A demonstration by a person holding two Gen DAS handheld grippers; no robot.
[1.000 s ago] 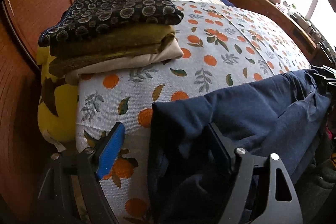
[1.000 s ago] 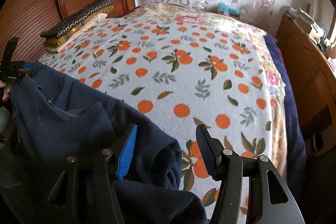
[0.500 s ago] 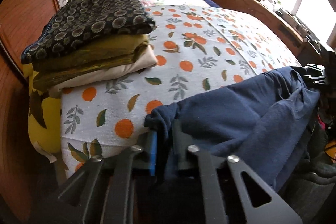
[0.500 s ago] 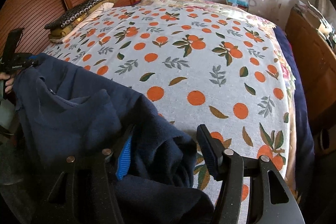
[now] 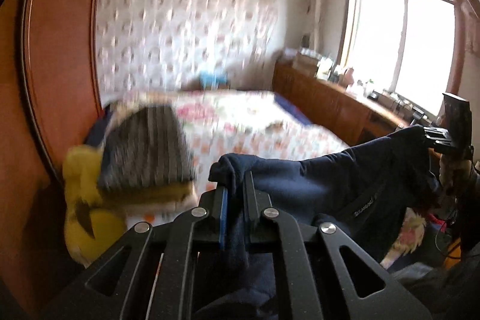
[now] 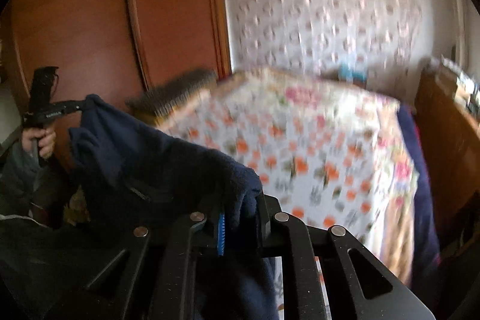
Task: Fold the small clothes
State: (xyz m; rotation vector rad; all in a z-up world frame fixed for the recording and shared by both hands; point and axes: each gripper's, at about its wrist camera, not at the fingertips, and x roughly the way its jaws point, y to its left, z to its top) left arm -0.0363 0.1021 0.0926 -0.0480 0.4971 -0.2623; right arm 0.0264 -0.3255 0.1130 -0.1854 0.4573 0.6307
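Observation:
A navy fleece garment hangs stretched in the air between my two grippers, in front of the bed. My left gripper is shut on one corner of it, with cloth bunched between the pads. The right wrist view shows my right gripper, its jaws closing and the pads pressing on the other corner of the navy garment. Each view also shows the other gripper at the far end of the cloth: the right gripper and the left gripper, which a hand holds. The garment's lower part drops out of sight.
A pile of folded clothes lies on the bed's left corner, above a yellow cushion. The bed has an orange-print cover. A wooden wardrobe stands on the left, a wooden sideboard under the window.
Both grippers have gone from open to closed on the navy garment's edge and lifted it off the bed. Both views have tilted up towards the far wall.

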